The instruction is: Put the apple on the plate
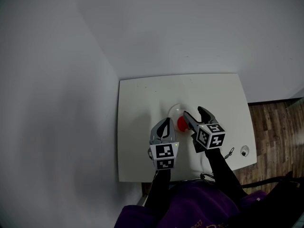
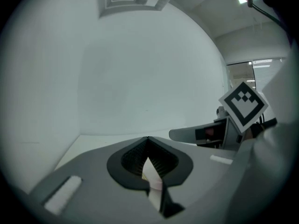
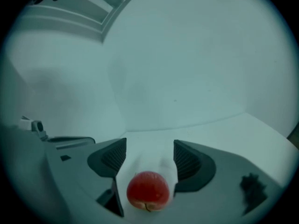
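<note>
The right claw (image 3: 149,143) stood wide, with the apple (image 3: 147,190) low between its jaws (not squeezed, I thought). The clear plate (image 1: 174,109) lay just ahead of the tips. A bump from either jaw could have sent the round apple rolling away.

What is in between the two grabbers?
A red apple. The head view shows it between the left gripper and the right gripper, close to the right one.

White table (image 1: 137,108) in corner of grey walls (image 1: 57,80); wood floor (image 1: 278,127) at right; small round object (image 1: 244,150) near table's right edge.
</note>
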